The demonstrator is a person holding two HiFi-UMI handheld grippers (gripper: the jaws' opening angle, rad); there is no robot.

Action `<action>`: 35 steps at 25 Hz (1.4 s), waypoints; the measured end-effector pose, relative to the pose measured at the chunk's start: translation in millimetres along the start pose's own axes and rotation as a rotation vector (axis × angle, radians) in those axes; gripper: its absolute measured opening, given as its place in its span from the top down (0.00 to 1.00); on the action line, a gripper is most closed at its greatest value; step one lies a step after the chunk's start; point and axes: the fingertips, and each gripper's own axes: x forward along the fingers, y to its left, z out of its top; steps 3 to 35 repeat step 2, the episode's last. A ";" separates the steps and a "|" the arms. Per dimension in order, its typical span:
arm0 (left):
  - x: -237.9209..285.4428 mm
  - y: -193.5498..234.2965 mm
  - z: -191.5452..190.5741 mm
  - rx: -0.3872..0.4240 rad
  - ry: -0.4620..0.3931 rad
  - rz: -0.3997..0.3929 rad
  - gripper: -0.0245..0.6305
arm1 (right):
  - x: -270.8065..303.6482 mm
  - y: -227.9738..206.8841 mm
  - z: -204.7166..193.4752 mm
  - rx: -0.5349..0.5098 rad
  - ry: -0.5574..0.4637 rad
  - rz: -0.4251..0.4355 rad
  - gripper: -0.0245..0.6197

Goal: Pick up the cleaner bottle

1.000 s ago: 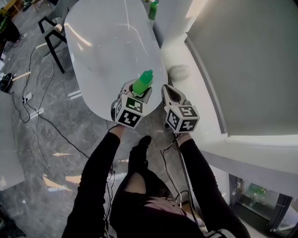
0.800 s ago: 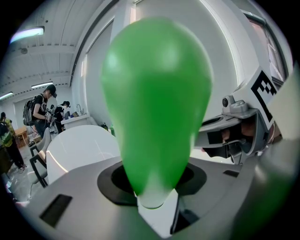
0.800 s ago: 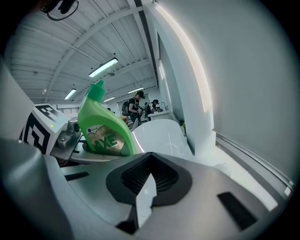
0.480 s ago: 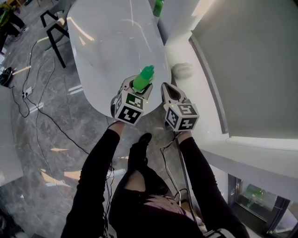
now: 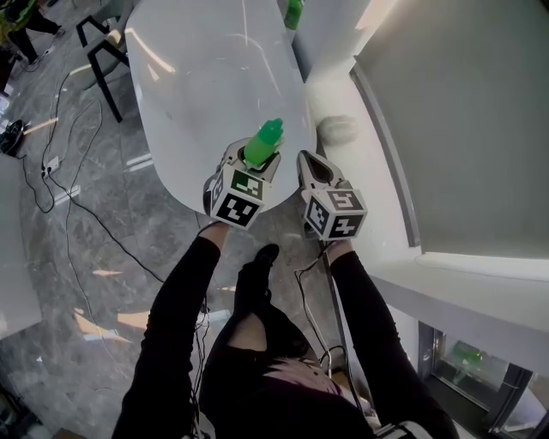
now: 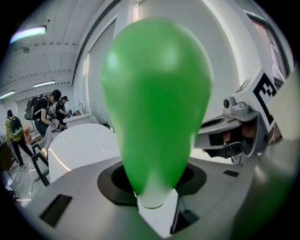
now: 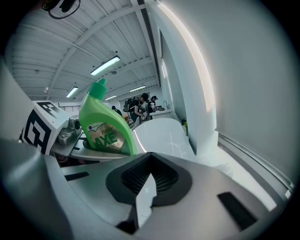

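Note:
The green cleaner bottle stands between the jaws of my left gripper, over the near end of the white table. In the left gripper view the bottle fills the middle, and the jaws close on its lower part. The right gripper view shows the bottle from the side, label towards me, resting in the left gripper. Its base is hidden. My right gripper hangs just right of the bottle, apart from it, jaws together and nothing between them.
A second green bottle stands at the table's far end. A white ledge along the wall at the right carries a pale bundle. A black chair and cables are on the floor at left. People stand far off.

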 end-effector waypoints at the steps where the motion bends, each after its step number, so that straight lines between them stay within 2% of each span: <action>1: -0.3 0.4 0.4 -0.001 -0.001 0.001 0.67 | 0.1 0.2 1.1 -0.002 -0.001 0.000 0.96; 35: -0.6 0.9 0.9 -0.001 -0.001 0.002 0.67 | 0.2 0.3 2.3 -0.003 -0.003 0.000 0.96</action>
